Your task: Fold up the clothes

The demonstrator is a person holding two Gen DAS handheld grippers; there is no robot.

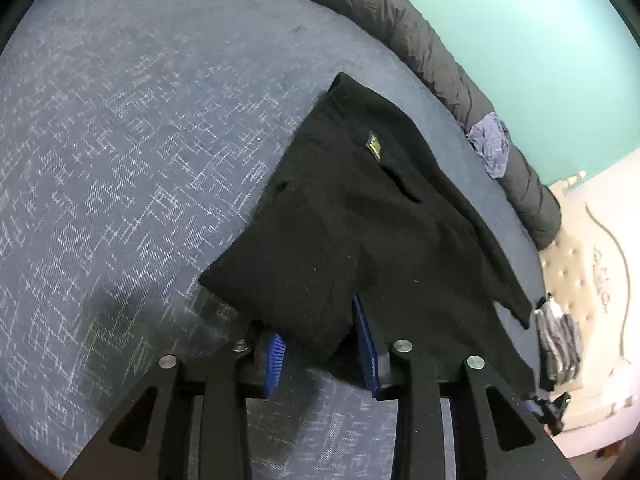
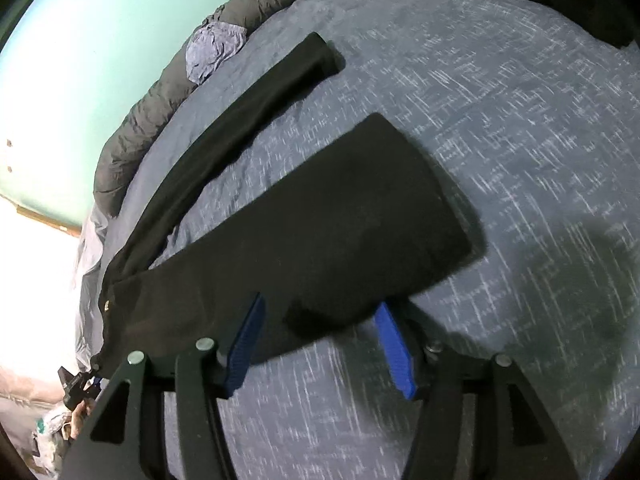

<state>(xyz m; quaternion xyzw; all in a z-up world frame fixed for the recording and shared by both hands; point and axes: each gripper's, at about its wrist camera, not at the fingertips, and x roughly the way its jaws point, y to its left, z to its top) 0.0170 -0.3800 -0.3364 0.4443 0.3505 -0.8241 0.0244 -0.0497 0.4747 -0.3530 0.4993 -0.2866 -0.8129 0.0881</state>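
Left gripper (image 1: 324, 354), blue-padded fingers apart, black fabric between them, grip uncertain. Right gripper (image 2: 320, 344) jaws wide apart around hem of black knit trousers (image 2: 320, 220), not pinching. Trousers spread flat on blue-grey patterned bedspread (image 1: 120, 140). Dark grey rolled quilt (image 1: 420, 40) along far edge, crumpled lilac cloth (image 1: 490, 146) resting on it.

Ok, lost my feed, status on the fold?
Both grippers open around black trousers. One leg lies flat on blue bedspread. Nothing blocking.

Blue patterned bed (image 1: 120, 140) with black trousers (image 1: 360, 208), rolled dark duvet (image 1: 420, 40) and crumpled blue cloth (image 1: 490, 148).
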